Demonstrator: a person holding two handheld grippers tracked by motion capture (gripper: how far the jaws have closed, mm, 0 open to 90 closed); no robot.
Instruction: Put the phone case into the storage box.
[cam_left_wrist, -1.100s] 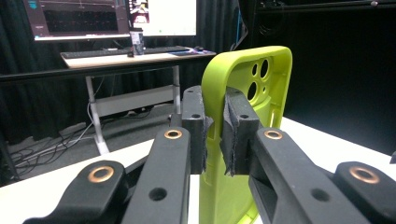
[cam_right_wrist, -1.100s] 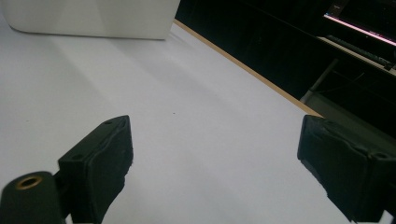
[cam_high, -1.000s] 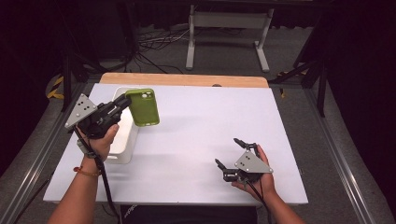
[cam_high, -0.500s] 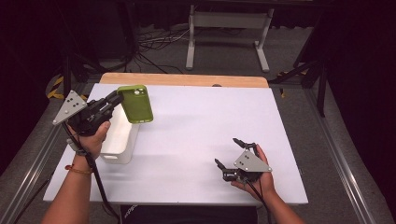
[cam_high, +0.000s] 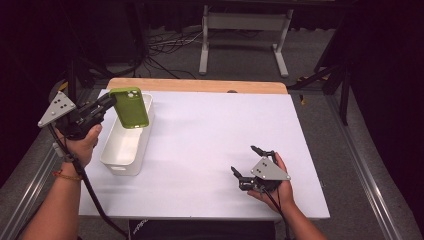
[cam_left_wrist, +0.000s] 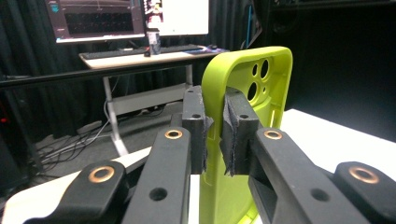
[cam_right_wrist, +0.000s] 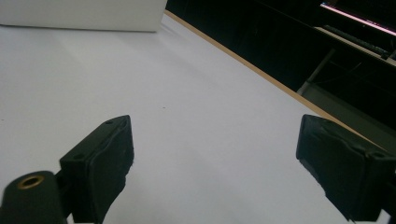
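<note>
The white worktop carries one fixed landmark, a white rectangular bin that stands near its left edge with its long side running away from the person. Everything else is best placed against that bin.

The left gripper hangs above the bin's left wall, toward its far end, and its jaws are clenched on a lime-green phone case. The case is off the worktop entirely, held in the air over the far half of the bin and tilted, with its camera cut-out end uppermost. In the left gripper view the case stands nearly upright, and the two pads pinch one of its long side walls, one pad inside the shell and one outside.

The right gripper rests on the worktop well to the right of the bin, nearer the person's edge. Its jaws are released and wide apart, with nothing between them; the right gripper view looks across bare worktop to the bin at the far side.

The case looks light, thin and somewhat flexible, probably a rubbery plastic that gives under a pinch rather than cracks. The open shell would likely bow if squeezed across its width, so the rim is the sensible hold, as now. A grip mid-way along a long side should keep it from swinging; the corner by the camera holes looks weaker.
</note>
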